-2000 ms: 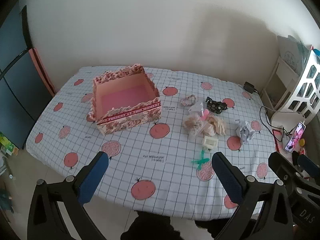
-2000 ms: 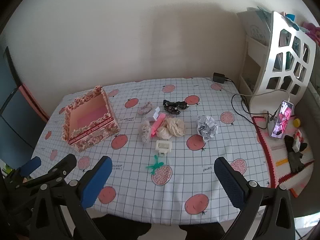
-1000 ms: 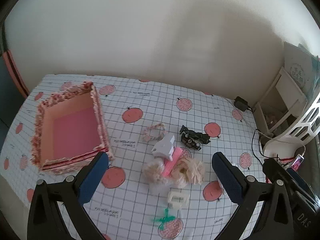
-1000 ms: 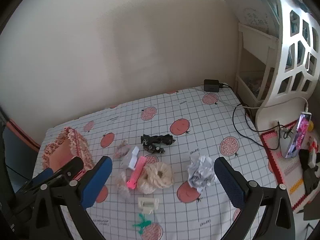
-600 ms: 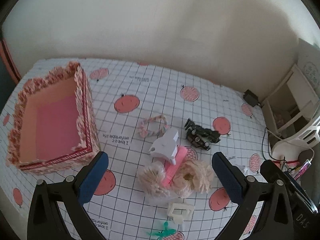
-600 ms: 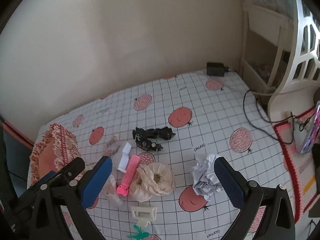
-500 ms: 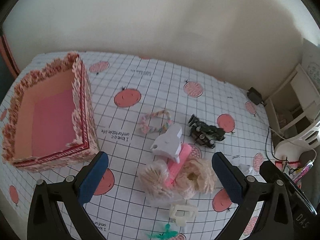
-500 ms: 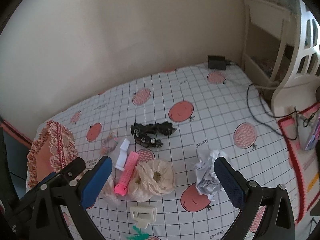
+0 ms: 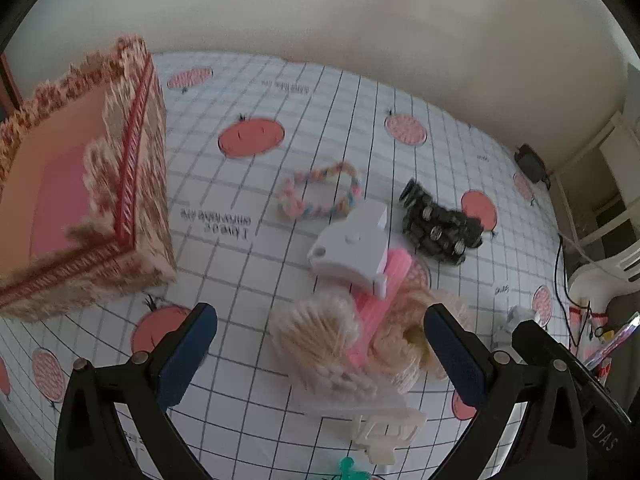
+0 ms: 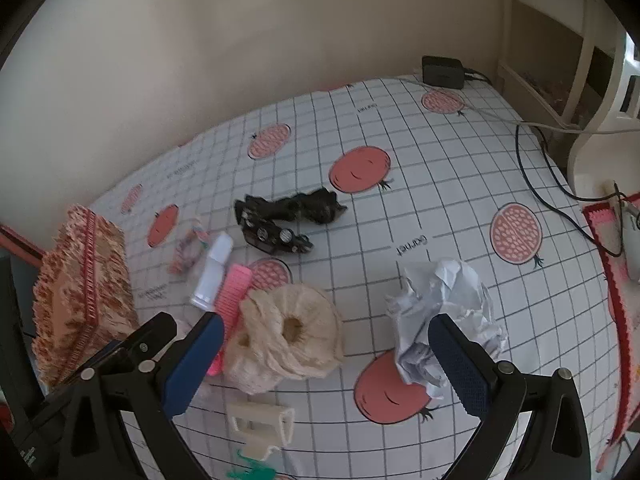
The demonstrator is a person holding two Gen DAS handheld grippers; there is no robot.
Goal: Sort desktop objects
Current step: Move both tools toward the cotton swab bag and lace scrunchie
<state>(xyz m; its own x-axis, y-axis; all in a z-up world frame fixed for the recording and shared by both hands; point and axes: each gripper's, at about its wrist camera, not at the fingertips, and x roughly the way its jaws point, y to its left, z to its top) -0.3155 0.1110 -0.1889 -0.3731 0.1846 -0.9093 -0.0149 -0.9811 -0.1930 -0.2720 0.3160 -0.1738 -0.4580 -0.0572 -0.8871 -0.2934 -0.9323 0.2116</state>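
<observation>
A pile of small items lies on the checked tablecloth: a bag of cotton swabs, a pink comb, a white box, a cream scrunchie, a braided band, a black hair clip, a cream claw clip and a green clip. A crumpled paper ball lies right of the pile. My left gripper is open over the swabs. My right gripper is open and empty, its left finger by the scrunchie and its right finger at the paper ball.
An open pink floral box stands at the table's left. A black charger and cables lie at the far right corner, by a white shelf. A wall runs behind the table.
Both grippers have moved forward and down towards the pile, which now looks much larger. Both stay open. Nothing on the table has moved.
</observation>
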